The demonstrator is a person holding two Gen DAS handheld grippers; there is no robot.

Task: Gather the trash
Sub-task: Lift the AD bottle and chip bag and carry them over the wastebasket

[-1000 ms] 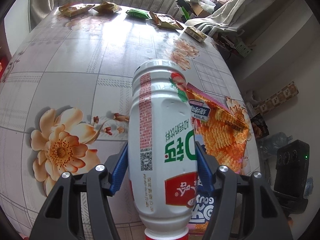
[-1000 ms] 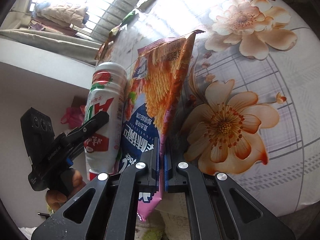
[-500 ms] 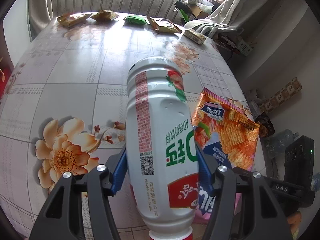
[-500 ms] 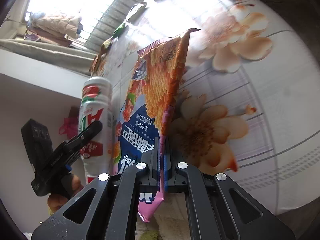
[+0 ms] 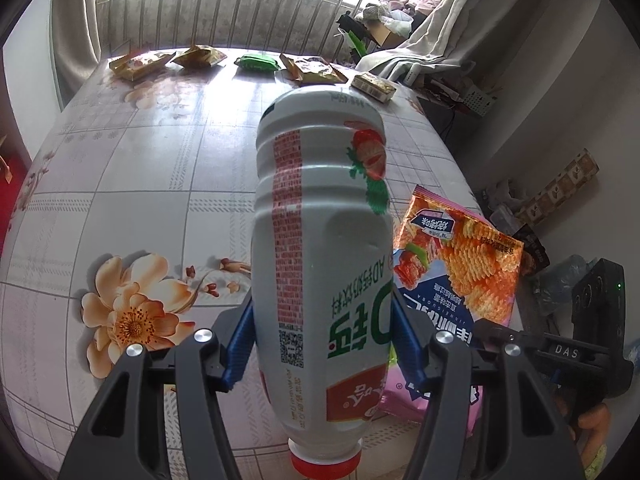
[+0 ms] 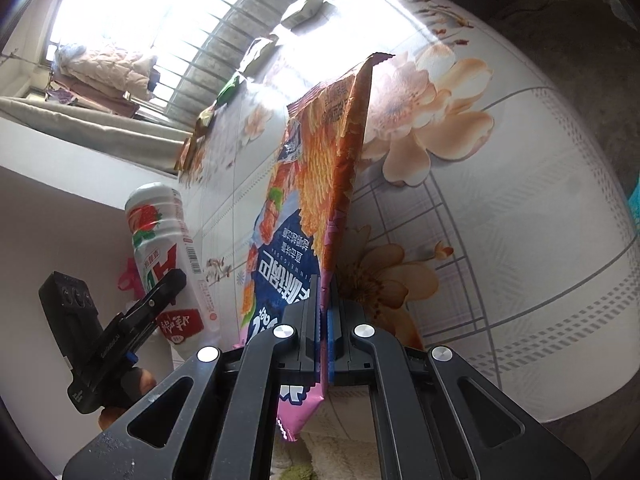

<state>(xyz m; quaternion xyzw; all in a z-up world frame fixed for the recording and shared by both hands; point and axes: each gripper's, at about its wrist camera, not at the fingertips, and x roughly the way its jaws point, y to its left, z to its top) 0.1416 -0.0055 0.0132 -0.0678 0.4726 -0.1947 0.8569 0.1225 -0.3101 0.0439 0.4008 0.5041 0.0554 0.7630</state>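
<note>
My left gripper is shut on a white drink bottle with a red cap, held upside down above the near edge of the flowered table. The bottle also shows in the right wrist view, with the left gripper around it. My right gripper is shut on an orange and blue chip bag, held upright off the table. The bag shows to the right of the bottle in the left wrist view.
Several snack wrappers, a green packet and a small box lie along the table's far edge by the window bars. Clutter and a curtain stand past the table's right side.
Both grippers have pulled back and up from the table with their loads. The bottle and the chip bag sit higher, and more of the far table edge and window shows.
</note>
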